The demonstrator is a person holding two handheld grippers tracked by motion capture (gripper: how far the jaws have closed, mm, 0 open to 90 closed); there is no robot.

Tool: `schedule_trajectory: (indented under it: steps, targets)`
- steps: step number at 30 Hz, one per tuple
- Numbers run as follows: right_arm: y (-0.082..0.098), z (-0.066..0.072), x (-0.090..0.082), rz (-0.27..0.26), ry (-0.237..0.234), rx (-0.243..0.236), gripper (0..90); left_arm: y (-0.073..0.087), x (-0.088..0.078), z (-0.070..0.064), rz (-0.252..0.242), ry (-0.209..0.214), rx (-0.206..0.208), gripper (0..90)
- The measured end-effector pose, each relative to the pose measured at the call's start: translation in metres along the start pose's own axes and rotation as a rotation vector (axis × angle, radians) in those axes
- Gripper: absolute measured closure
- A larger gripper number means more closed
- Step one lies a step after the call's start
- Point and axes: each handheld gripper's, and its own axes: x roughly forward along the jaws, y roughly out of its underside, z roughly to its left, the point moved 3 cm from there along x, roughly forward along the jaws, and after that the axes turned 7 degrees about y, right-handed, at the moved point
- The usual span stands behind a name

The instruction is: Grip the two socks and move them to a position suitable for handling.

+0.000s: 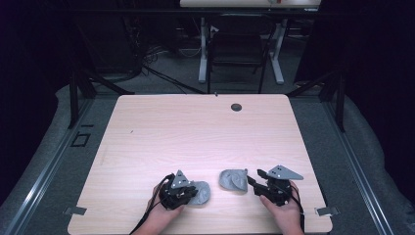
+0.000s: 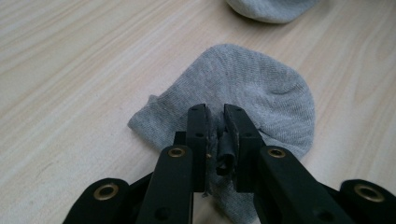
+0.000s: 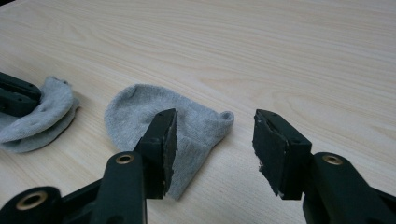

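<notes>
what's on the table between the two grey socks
Nothing: in the high view, bare wood separates the left sock, pinched by the left gripper, from the right sock.

Most of the desk (image 1: 195,132) lies bare and open, from the middle right out to the far edge, where only a small dark hole (image 1: 236,107) marks the wood. The crowding is along the near edge: two grey socks, the left sock (image 1: 200,192) and the right sock (image 1: 234,179), lie close together with a narrow strip of bare wood between them. The left gripper (image 1: 188,192) and right gripper (image 1: 259,183) flank them on either side.
</notes>
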Motion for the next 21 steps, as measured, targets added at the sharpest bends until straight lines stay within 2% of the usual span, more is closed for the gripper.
schedule_trajectory:
  steps: [12, 17, 18, 21]
  targets:
    - [0.0, 0.006, 0.002, 0.013, -0.017, -0.01, 54.6, 0.01, -0.008, -0.016, 0.015, 0.015, -0.029, 80.9]
    - [-0.003, 0.011, 0.004, 0.056, -0.039, -0.047, 70.4, 0.014, -0.01, -0.02, 0.012, 0.029, -0.047, 80.6]
    - [-0.004, 0.012, 0.005, 0.062, -0.039, -0.055, 72.5, 0.015, -0.011, -0.021, 0.001, 0.038, -0.066, 80.5]
    - [-0.008, 0.014, 0.01, 0.082, -0.039, -0.073, 77.2, 0.017, -0.012, -0.022, -0.006, 0.048, -0.076, 79.7]
